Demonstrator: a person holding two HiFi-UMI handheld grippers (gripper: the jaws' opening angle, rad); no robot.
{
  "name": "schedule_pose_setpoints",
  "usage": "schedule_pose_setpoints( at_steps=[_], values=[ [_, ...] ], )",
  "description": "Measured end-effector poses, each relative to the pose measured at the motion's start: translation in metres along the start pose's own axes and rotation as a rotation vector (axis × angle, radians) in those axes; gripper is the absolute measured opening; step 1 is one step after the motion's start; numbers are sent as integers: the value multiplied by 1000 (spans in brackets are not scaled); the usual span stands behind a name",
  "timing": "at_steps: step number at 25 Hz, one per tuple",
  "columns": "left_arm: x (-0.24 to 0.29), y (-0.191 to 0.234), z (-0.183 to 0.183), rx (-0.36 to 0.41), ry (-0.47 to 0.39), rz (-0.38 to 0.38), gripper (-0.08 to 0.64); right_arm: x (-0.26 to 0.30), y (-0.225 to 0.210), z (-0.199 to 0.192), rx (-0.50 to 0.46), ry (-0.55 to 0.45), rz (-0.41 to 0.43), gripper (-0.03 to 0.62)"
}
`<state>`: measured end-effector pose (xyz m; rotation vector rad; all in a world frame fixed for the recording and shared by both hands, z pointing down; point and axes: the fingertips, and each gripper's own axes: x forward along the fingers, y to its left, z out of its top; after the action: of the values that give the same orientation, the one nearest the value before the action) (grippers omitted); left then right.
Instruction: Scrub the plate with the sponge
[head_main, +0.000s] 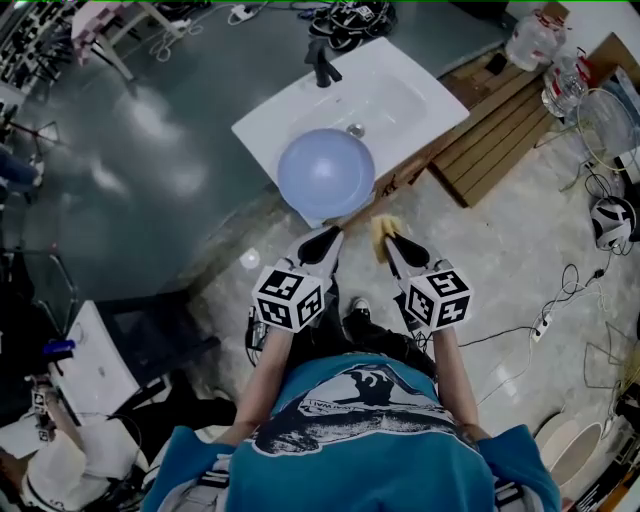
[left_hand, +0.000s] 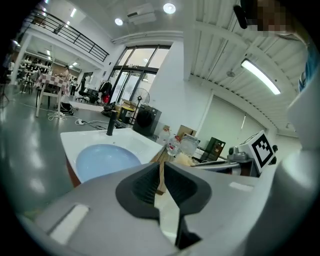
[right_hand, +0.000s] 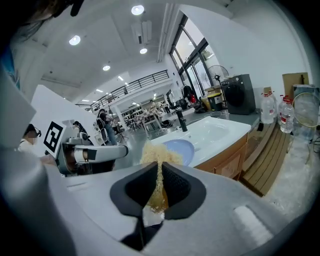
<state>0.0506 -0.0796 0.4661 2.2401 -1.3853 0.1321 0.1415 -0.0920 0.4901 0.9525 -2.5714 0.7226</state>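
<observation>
**A:** How many things do you count?

**B:** One blue plate (head_main: 326, 172), one yellow sponge (head_main: 381, 230), one white sink (head_main: 400, 95) with one black faucet (head_main: 321, 62), and my two grippers.

**A:** Where is the plate?

**B:** It lies at the sink's near edge. My right gripper (head_main: 392, 242) is clamped on the sponge just short of the plate. My left gripper (head_main: 333, 235) holds nothing.

**A:** What does the head view miss?

**B:** The right gripper view shows the sponge squeezed between my pads. The left gripper view shows its jaws only a thin slit apart.
</observation>
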Motion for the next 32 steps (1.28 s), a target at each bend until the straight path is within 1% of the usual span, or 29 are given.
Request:
schedule_pose_setpoints(
  at_steps=[3,6,12,17,24,28,32],
  values=[
    [-5,-24,-18,7,13,3,35,-18,-3,-17,13,3,10,26],
    [-12,-43,-26,12,24,11,28,-35,-2,-27,33,7,16,26],
    [-22,-59,-33,29,32,26,17,-56,1,-39,82,-10,23,26],
    [-31,-63,-28,20,23,12,14,-63,9,-39,87,-25,23,26],
    [-51,-61,-33,50,44,-11,12,-64,31,-40,86,-56,1,26],
    [-65,-60,-35,84,56,-26,12,-60,47,-40,64,-53,-11,26],
    [-76,-54,-35,83,54,-34,12,-58,60,-40,41,-51,-23,25]
  ],
)
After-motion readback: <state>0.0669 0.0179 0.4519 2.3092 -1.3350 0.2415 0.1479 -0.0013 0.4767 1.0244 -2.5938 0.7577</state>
